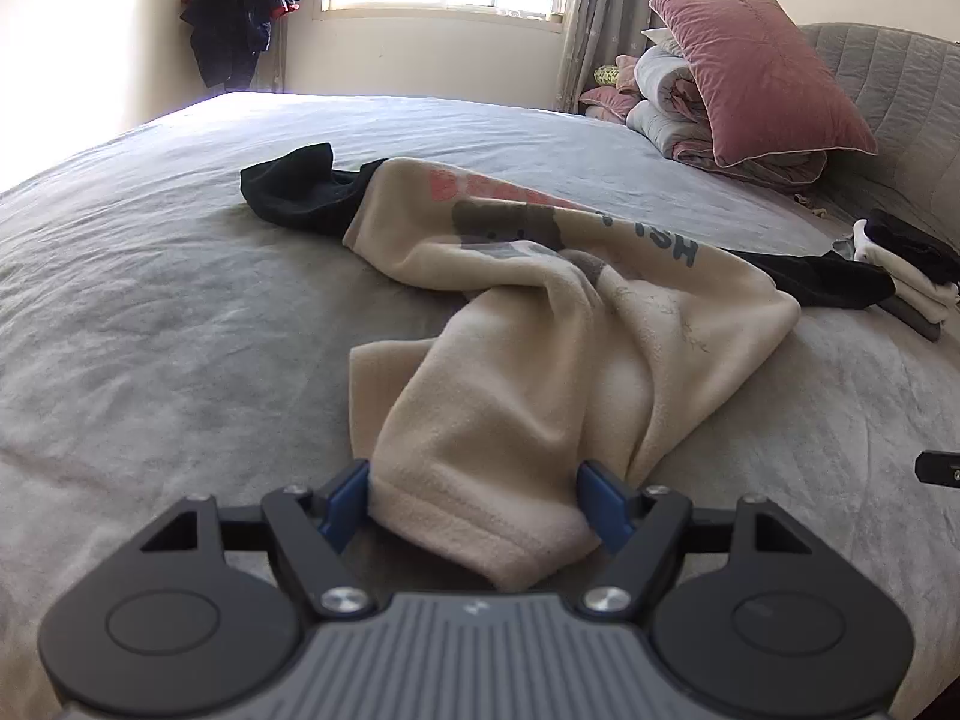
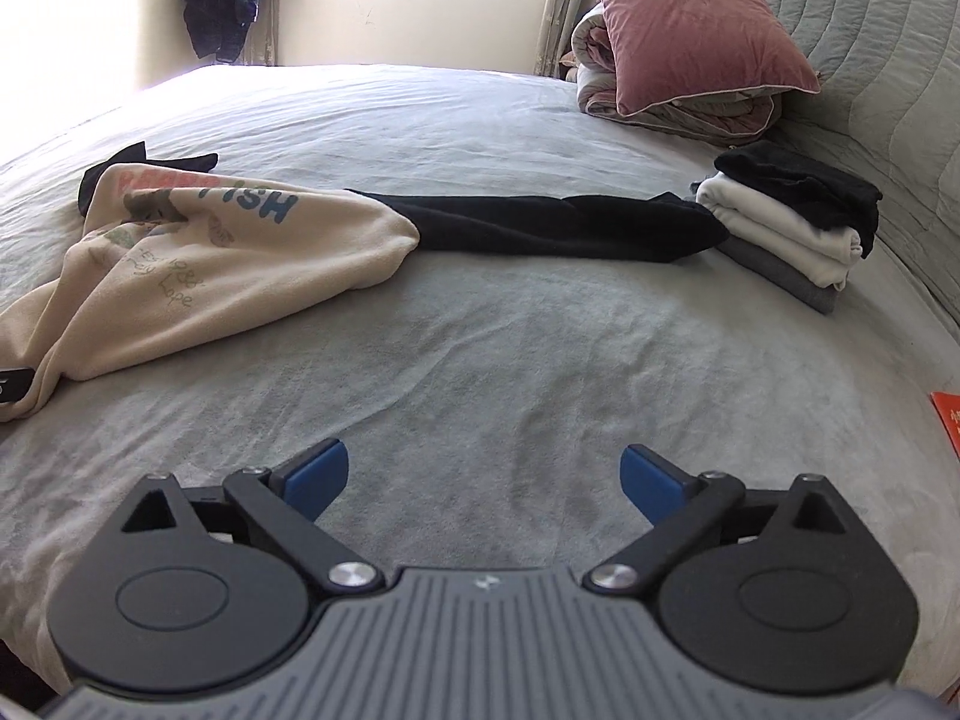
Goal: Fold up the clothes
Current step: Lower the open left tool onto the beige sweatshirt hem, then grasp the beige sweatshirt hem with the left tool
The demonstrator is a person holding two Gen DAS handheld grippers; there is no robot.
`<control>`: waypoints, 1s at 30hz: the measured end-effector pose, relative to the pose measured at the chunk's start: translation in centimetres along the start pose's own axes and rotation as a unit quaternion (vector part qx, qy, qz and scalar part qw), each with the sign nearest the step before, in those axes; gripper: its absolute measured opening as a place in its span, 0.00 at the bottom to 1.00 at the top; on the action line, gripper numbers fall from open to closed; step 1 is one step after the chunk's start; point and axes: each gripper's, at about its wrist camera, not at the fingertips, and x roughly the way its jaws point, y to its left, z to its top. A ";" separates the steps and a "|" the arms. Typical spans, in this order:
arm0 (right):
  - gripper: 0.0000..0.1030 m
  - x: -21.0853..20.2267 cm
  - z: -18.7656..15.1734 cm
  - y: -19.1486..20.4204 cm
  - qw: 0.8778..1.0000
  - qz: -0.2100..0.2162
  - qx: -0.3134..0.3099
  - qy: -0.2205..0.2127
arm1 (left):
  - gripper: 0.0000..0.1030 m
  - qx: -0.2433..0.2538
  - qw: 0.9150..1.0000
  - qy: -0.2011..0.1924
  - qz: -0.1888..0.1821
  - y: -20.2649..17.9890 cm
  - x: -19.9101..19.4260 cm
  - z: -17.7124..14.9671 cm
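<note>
Cream printed sweatshirt (image 1: 540, 324) with black sleeves lay crumpled on the bed, its hem bunched between the left gripper (image 1: 474, 498) pads, folded stack (image 2: 792, 228) far right ahead.

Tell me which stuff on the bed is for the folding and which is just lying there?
For the folding: cream sweatshirt between the left tool's pads; black garment; folded stack; open, empty right tool.

Just lying there: pink pillow, rolled quilt, hanging dark clothes, orange item.
</note>
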 end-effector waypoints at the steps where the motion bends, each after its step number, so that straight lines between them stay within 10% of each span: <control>1: 0.96 0.2 -0.2 0.1 1.000 0.004 0.004 0.006 | 0.73 0.002 1.000 0.000 -0.003 -0.1 -0.1 0.0; 16: 1.00 1.1 -3.8 1.4 1.000 0.009 0.027 -0.009 | 0.73 0.043 0.998 -0.028 0.023 -3.1 0.0 -1.9; 26: 1.00 1.1 -3.9 1.4 1.000 0.009 0.025 -0.016 | 0.23 0.070 0.996 -0.032 0.051 -4.0 -0.2 -1.4; 30: 1.00 1.1 -4.0 1.5 0.999 0.009 0.026 -0.018 | 0.18 0.059 0.997 -0.021 0.035 -4.1 -0.7 -0.8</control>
